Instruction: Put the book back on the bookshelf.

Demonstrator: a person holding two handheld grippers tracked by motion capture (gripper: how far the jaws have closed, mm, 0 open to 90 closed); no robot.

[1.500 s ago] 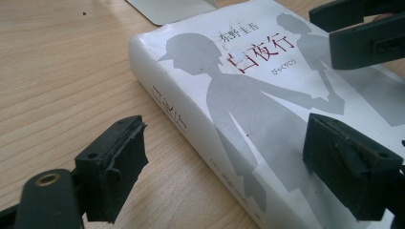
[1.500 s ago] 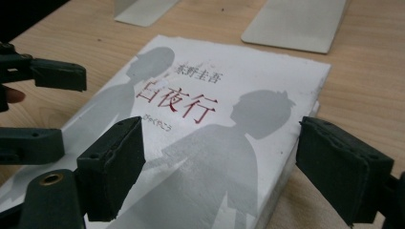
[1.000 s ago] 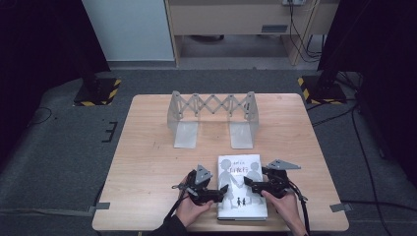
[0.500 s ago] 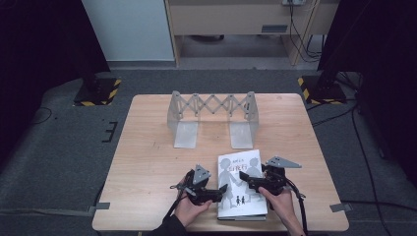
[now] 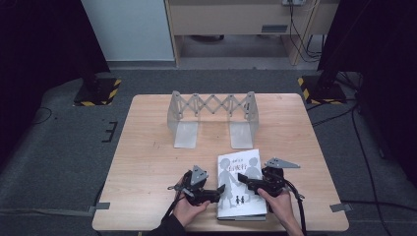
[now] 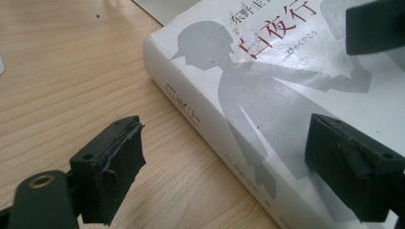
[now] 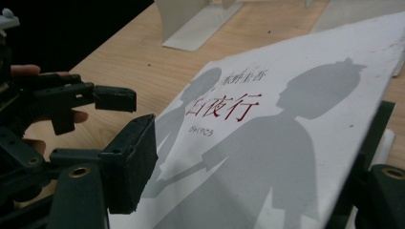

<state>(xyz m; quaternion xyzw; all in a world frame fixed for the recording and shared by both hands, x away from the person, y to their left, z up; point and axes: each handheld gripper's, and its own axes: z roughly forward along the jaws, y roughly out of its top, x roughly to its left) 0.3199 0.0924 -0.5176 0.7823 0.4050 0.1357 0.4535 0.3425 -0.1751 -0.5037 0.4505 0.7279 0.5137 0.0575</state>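
Lying flat near the table's (image 5: 147,162) near edge, right of centre, the white book (image 5: 241,184) sits well in front of the far expanding rack (image 5: 211,115). The left gripper (image 5: 216,192) hangs open astride its spine, pressing nothing. The right gripper (image 5: 248,185), jaws just been closing, has the lifted front cover between them, seemingly to open it.

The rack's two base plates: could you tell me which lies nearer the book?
The high view's right plate: its front edge nearly meets the book, while the left plate sits farther off.
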